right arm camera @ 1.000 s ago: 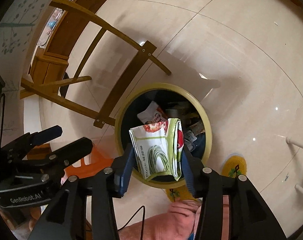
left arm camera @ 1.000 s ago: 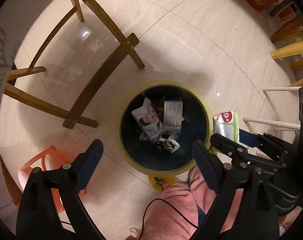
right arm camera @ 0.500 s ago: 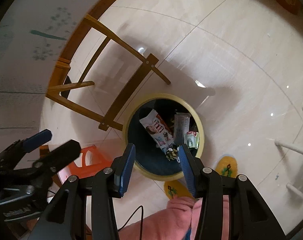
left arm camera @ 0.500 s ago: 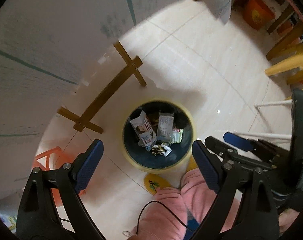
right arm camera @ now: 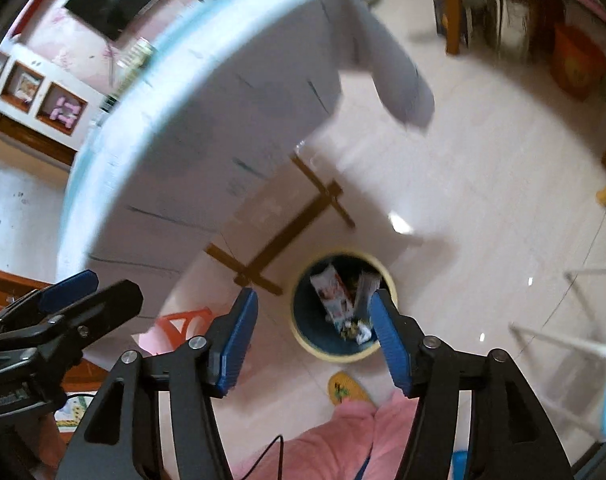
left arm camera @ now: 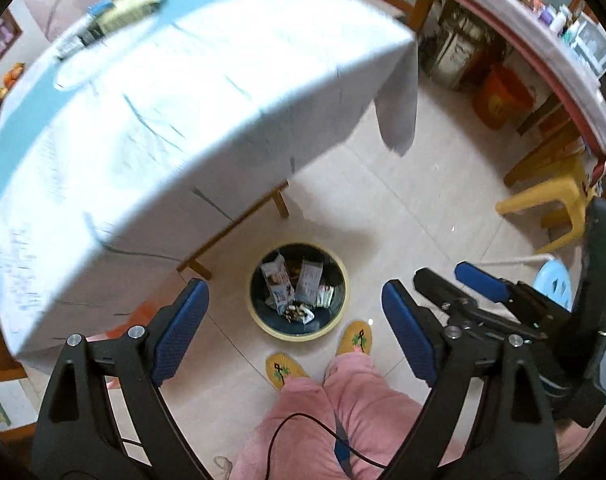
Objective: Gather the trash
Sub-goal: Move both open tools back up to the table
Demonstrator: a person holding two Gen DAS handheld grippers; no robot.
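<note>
A yellow-rimmed dark trash bin [left arm camera: 297, 335] [right arm camera: 337, 357] stands on the floor far below both grippers. Inside lie a white carton [left arm camera: 277, 282] [right arm camera: 331, 294], a white packet [left arm camera: 311, 282], a green-and-white packet [left arm camera: 325, 295] and small scraps. My left gripper [left arm camera: 293, 292] hangs open high above the bin with nothing between its fingers. My right gripper [right arm camera: 313, 300] is empty too, and its jaws are opening. Each gripper shows in the other's view: the right gripper [left arm camera: 447, 276] at the right, the left gripper [right arm camera: 107, 284] at the left.
A table under a white cloth [left arm camera: 183, 120] [right arm camera: 223, 100] fills the upper left, with blurred items [left arm camera: 131, 4] at its far side. A person's pink trousers [left arm camera: 343, 408] and yellow slippers [left arm camera: 283, 370] stand by the bin. A yellow stool [left arm camera: 551, 196] and an orange bucket [left arm camera: 499, 100] are at the right.
Both grippers have risen high above the bin, and the tabletop has come into view. The green-and-white packet left the right gripper and now lies in the bin; those jaws have widened.
</note>
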